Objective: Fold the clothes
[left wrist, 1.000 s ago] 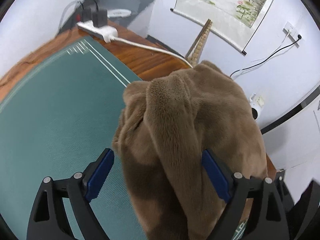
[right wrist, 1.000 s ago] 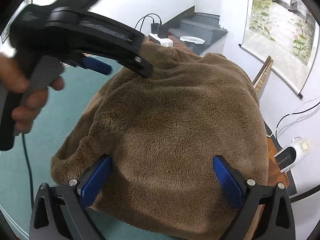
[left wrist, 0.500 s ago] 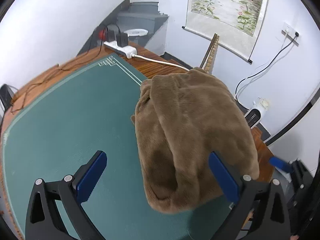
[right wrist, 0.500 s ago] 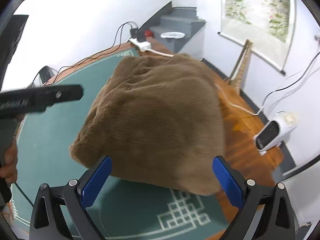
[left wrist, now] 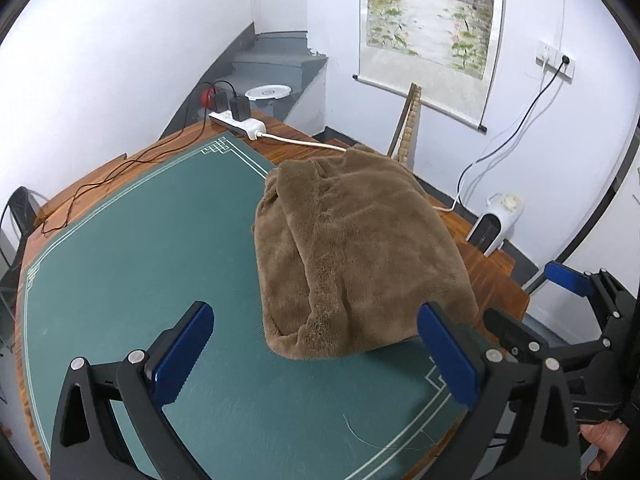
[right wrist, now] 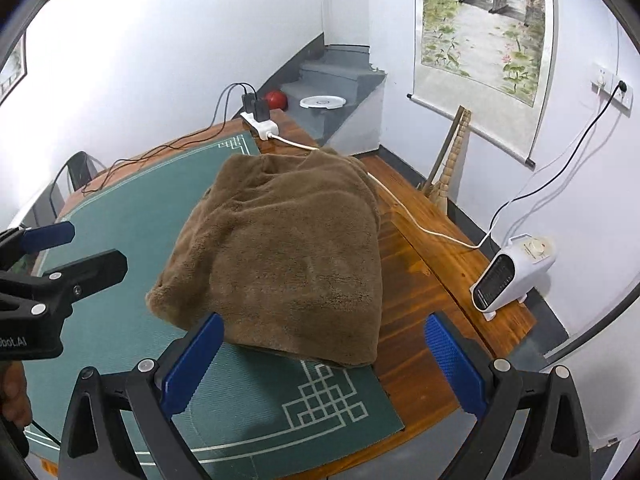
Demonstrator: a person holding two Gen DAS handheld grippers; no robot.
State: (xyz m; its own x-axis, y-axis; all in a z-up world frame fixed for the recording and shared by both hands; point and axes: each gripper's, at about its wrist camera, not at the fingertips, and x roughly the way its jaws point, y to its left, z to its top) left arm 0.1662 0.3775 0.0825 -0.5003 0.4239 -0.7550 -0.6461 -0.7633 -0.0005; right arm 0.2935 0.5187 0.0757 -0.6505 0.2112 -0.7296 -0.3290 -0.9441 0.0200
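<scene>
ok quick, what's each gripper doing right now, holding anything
Left gripper: open, empty, above the green mat near the folded brown plush garment.
Right gripper: open, empty, nothing between its blue pads.

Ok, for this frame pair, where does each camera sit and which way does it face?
Left wrist: on the left tool, angled down over the green mat at the folded brown garment; both open fingers show, with the right tool and a hand beside them.
Right wrist: on the right tool, looking down at the garment from the heater side; open fingers, left tool.
Shared: garment, mat, power strip, scroll painting.
</scene>
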